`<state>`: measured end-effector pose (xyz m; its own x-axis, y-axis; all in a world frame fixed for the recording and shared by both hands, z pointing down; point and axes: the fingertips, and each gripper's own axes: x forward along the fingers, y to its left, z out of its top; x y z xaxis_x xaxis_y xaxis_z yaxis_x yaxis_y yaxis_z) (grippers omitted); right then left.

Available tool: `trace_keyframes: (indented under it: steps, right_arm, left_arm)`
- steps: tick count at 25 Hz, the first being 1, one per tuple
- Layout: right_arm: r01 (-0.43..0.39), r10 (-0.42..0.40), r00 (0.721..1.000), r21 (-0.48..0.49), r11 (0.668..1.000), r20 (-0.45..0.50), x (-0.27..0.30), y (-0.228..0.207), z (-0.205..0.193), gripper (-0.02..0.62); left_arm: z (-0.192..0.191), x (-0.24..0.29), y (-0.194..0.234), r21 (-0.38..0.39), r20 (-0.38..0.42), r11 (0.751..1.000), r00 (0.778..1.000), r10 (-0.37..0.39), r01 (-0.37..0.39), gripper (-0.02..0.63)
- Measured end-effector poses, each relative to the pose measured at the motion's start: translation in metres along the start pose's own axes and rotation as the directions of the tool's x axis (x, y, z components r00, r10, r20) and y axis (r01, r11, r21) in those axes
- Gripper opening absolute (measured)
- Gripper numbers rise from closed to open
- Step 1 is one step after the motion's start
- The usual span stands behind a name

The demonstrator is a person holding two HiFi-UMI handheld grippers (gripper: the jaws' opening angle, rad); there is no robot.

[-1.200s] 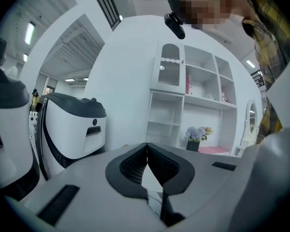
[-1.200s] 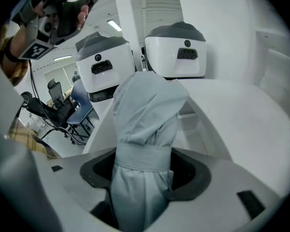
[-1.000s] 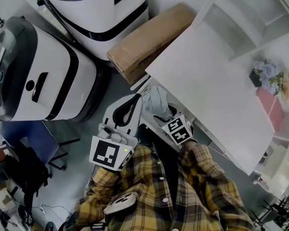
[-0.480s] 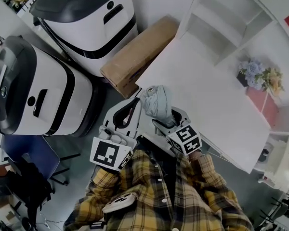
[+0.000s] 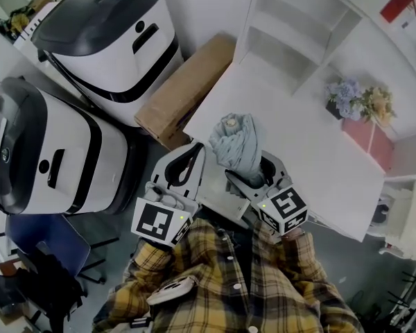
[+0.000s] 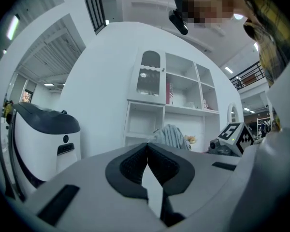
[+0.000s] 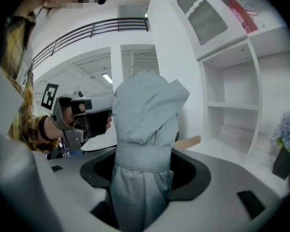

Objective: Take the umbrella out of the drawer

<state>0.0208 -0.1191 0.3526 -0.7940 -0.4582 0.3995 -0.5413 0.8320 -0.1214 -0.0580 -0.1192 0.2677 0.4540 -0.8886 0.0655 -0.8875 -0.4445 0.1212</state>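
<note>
Moved: umbrella (image 5: 237,144) raised higher, now over the tabletop (image 5: 319,151) edge. Left claw (image 5: 186,161): pressed together, empty. Right claw (image 5: 253,173): pinching the folded umbrella near its strap. Handling: probably light, with soft, slippery fabric; best held at the strapped middle.

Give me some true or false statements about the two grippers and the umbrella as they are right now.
1. The right gripper is shut on the grey umbrella. True.
2. The left gripper has its jaws wide apart. False: they are together, with nothing between them.
3. The umbrella is opened out. False: it is folded into a tight bundle.
4. A cardboard box lies beside the white table. True.
</note>
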Motion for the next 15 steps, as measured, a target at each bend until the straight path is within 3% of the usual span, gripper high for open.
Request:
trace_keyframes:
  steps: [6, 15]
  right_arm:
    - [0.079, -0.08, 0.992, 0.012, 0.997, 0.097, -0.039, -0.017, 0.03, 0.308]
    - [0.163, -0.177, 0.959, 0.083, 0.983, 0.222, -0.1, -0.04, 0.054, 0.308]
  left_arm:
    - [0.008, 0.015, -0.017, 0.014, 0.005, 0.998, 0.998, -0.067, 0.067, 0.02]
    - [0.013, 0.036, -0.049, 0.019, 0.003, 0.986, 0.986, -0.165, 0.165, 0.02]
